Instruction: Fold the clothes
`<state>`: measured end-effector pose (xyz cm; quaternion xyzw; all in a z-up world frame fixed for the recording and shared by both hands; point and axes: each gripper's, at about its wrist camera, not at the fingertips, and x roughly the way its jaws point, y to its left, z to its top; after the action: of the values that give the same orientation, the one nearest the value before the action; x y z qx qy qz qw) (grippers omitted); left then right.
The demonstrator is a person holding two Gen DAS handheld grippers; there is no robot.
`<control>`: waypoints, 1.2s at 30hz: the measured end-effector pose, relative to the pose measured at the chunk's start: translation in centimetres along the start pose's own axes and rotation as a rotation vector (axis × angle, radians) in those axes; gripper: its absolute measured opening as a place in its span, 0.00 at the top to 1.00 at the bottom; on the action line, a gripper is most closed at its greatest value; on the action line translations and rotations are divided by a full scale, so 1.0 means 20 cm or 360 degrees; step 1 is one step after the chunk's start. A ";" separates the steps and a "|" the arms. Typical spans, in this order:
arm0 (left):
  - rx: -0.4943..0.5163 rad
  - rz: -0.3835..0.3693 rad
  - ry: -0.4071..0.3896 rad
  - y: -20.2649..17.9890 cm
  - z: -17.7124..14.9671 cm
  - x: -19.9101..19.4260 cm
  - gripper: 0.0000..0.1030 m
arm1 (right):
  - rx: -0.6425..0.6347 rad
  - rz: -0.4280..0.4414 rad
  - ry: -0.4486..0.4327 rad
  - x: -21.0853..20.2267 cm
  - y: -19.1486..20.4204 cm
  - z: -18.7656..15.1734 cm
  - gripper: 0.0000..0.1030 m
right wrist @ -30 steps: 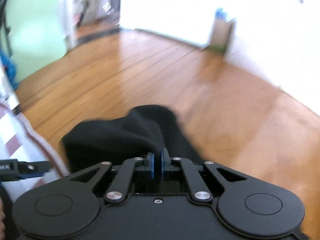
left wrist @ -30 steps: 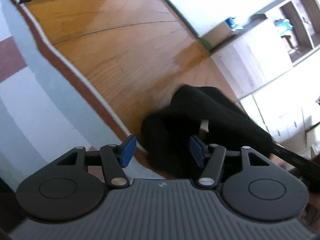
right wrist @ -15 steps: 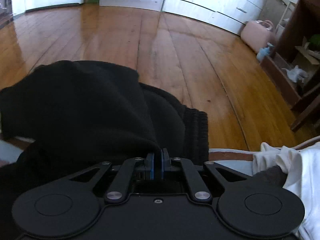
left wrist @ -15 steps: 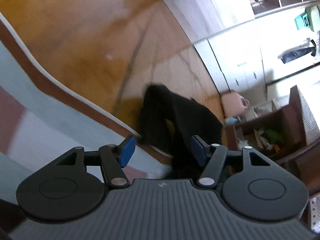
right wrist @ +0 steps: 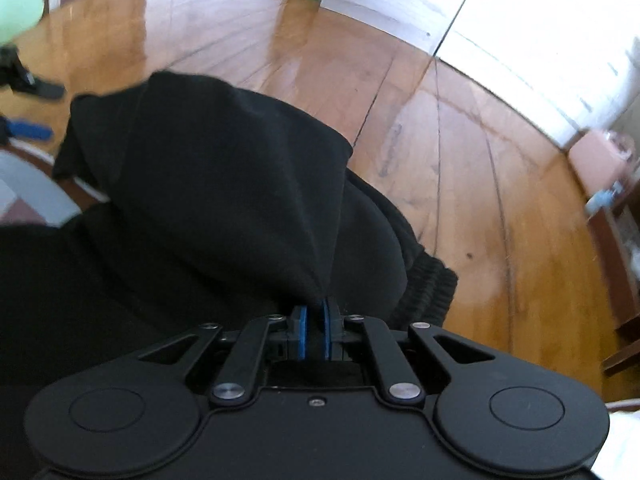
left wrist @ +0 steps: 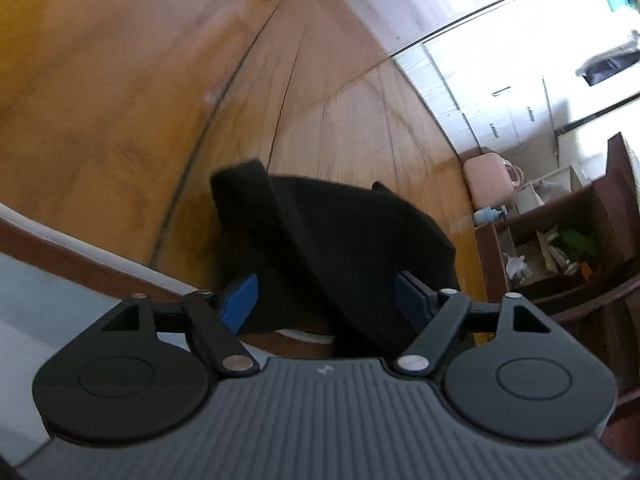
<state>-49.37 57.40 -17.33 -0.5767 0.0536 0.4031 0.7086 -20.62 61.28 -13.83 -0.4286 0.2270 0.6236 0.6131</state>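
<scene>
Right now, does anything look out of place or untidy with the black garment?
Yes. The black garment is bunched up, and part of it hangs past the bed edge over the wooden floor. The right tongs pinch one fold; the left tongs are opening, cloth between them, unpressed.

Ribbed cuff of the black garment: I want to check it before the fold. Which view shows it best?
The right wrist view: the ribbed cuff lies in plain sight on the wood floor, just right of the right claw. The left wrist view shows only the dark garment, no ribbing.
</scene>
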 end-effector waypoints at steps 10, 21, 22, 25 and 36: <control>-0.0215 -0.0132 -0.0045 0.01 0.15 0.24 0.96 | 0.0081 0.0146 0.0138 0.00 -0.02 0.02 0.92; 0.0310 0.0165 -0.0887 -0.29 0.15 -0.86 0.95 | 0.0166 0.0454 -0.0422 -0.47 0.19 0.28 0.66; 0.0283 0.0298 -0.0908 -0.22 0.11 -0.91 0.94 | 0.0165 0.0488 -0.0423 -0.46 0.22 0.28 0.58; 0.0150 0.0729 -0.0778 0.14 0.04 -0.89 0.94 | 0.0149 0.0536 -0.0294 -0.36 0.29 0.26 0.55; -0.0252 0.0725 -0.0613 0.70 0.19 -0.93 0.86 | 0.0244 0.0398 0.0015 -0.06 0.22 0.16 0.55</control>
<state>-72.08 51.39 -16.88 -0.5162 0.0147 0.6564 0.5499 -25.83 62.63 -12.18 -0.3518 0.3284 0.6738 0.5607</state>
